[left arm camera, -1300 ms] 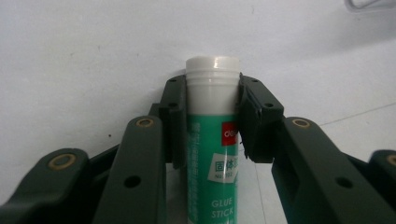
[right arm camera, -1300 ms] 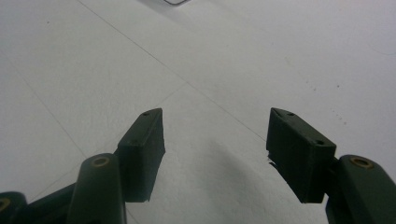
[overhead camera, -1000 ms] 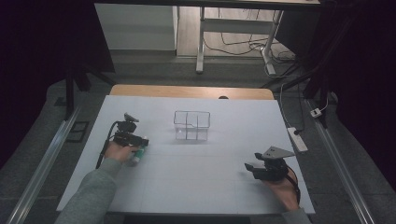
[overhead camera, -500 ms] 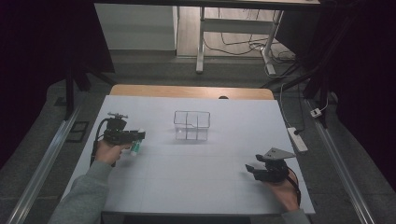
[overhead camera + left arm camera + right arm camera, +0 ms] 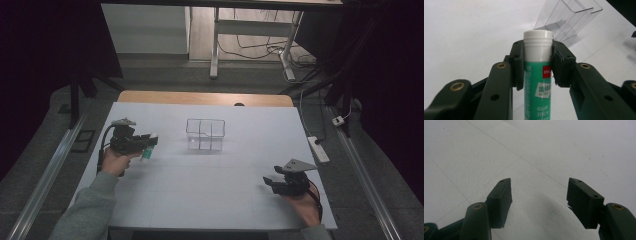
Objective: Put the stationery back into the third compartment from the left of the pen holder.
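Lifted off the counter [image 5: 210, 200] and carried toward the bin [image 5: 205, 134]: glue stick [image 5: 537, 75], clamped in left tongs [image 5: 148, 143]. Right tongs [image 5: 271, 183] apart, empty, idle. Transport step; next, swing over a compartment and release.

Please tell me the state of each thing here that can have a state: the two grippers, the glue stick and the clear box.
Left gripper: shut on the glue stick, held above the table.
Green glue stick with white cap: capped, clamped between the jaws.
Right gripper: open, nothing between its jaws.
Clear plastic divided box: upright on the table, looks empty.
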Available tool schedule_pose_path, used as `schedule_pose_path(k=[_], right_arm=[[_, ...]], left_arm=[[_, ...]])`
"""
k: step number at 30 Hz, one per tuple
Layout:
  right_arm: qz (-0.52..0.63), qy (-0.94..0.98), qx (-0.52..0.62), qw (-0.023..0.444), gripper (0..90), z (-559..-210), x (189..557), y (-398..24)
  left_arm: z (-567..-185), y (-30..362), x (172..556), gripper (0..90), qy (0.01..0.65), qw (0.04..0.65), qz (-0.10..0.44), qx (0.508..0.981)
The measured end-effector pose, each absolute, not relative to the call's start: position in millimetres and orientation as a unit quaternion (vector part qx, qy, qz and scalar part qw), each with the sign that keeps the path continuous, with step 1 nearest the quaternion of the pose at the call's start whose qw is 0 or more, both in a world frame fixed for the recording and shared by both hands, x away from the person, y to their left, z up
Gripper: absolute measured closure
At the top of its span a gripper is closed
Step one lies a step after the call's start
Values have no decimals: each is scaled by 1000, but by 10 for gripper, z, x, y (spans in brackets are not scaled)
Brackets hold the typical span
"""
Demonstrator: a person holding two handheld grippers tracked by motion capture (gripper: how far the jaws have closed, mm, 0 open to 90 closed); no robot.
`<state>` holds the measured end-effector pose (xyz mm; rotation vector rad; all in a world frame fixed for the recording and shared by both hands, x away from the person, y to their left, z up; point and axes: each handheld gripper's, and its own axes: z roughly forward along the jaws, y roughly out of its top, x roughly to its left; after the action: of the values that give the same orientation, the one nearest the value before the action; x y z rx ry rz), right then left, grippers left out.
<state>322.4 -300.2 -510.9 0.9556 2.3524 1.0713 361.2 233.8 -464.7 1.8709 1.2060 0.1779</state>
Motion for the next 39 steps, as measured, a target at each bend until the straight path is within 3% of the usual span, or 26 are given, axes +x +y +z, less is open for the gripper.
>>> schedule_pose_path(k=[39], right_arm=[[364, 844, 341, 196, 363, -5141, 3233, -2982]], left_arm=[[-4368, 1865, 3873, 646, 385, 524, 98, 753]])
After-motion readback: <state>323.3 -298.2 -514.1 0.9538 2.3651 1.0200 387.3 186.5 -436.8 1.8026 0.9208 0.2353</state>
